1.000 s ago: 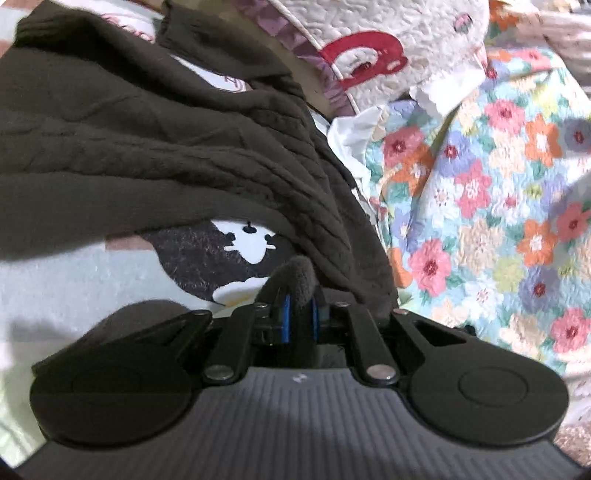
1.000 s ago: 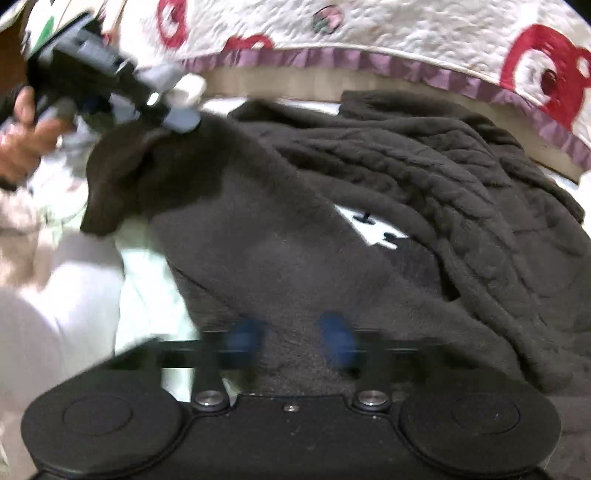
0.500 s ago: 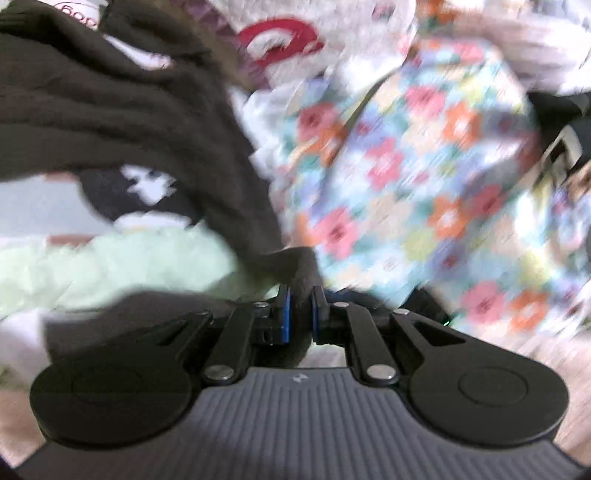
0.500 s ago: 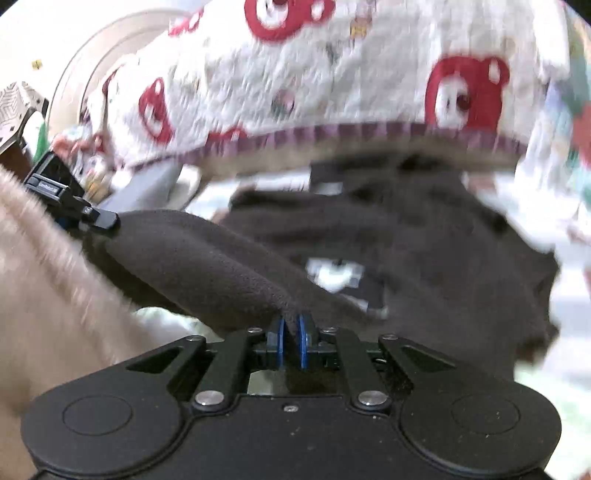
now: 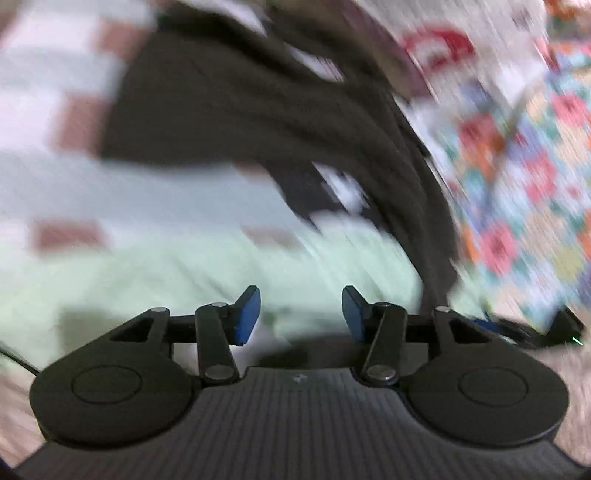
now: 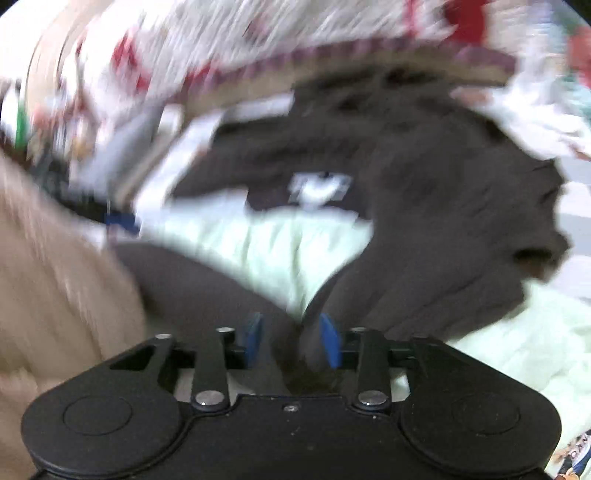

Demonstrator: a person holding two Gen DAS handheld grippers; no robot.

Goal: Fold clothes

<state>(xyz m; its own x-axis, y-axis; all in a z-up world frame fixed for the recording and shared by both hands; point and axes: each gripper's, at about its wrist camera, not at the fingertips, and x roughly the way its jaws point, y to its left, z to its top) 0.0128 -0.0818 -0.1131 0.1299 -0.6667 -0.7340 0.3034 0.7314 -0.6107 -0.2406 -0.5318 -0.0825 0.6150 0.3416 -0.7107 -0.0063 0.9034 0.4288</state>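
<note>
Though both views are smeared with motion blur, the pale green bedding (image 5: 229,273) shows as the broadest surface, spreading under everything else. On it lies the dark brown sweater (image 5: 258,110), which fills the upper middle of the left wrist view and runs down the right side in a long drape; in the right wrist view the same sweater (image 6: 443,192) covers the centre and right, with a fold of it reaching down to the camera. A white-and-red quilt (image 6: 258,33) hangs along the top of the right wrist view, and a floral quilt (image 5: 524,155) lies to the right of the sweater in the left wrist view. A beige sleeve (image 6: 44,280) crosses the left edge of the right wrist view. A white patch (image 6: 317,188) shows on dark cloth near the sweater's middle.

The left gripper (image 5: 301,314) has its jaws opening, the blue pads (image 5: 247,314) well apart with only bedding seen between them. The right gripper (image 6: 291,339) is also opening; a fold of the sweater sits between its blue pads (image 6: 330,339), and the pads no longer press on it.
</note>
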